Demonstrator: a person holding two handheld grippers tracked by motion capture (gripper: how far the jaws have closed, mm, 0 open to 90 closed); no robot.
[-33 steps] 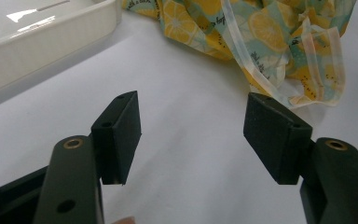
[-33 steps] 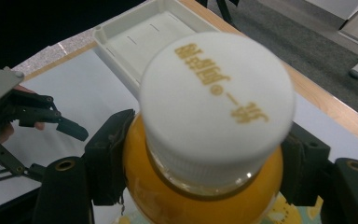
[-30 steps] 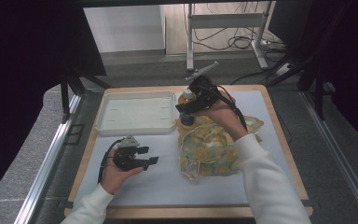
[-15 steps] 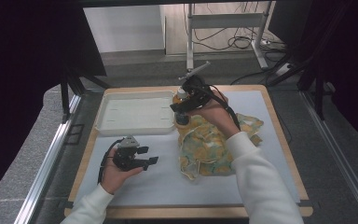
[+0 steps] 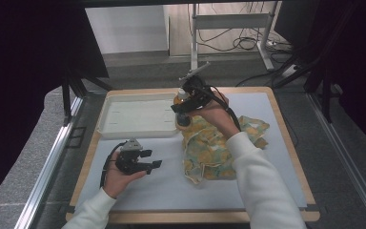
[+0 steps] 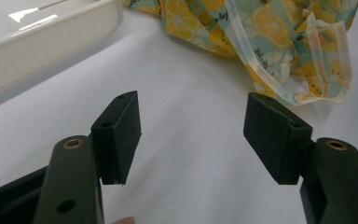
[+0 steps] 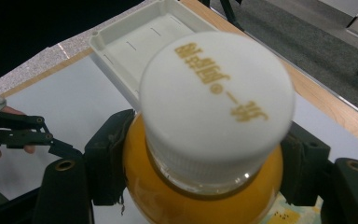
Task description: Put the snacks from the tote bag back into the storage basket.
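My left hand-held gripper (image 5: 148,159) rests low on the worktop (image 5: 138,186) near me, pads (image 6: 121,128) spread with nothing between them, pointing at the bag (image 5: 214,145), which lies just ahead of it. That bag is soft printed cloth or film with loose handle loops (image 6: 326,60); I judge it light and floppy, likely to drag or snag if a pad catches a loop. Farther off, my right hand-held gripper (image 5: 183,112) is pinching the bottle (image 7: 200,182), pads on either side of its shoulder just under the white cap (image 7: 216,98). The bottle is held up over the far edge of the bag, beside the near right corner of the tray (image 5: 138,117). Full of orange liquid, it should be fairly heavy and rigid, and its smooth round wall looks slippery, so I judge the grip below the cap's ridged skirt a sound one; lower on the belly it might slide. Room is tight leftward, where the tray's raised rim sits close; the bare mat to the right and the tray's flat floor look open. The wooden worktop edge lies just beyond
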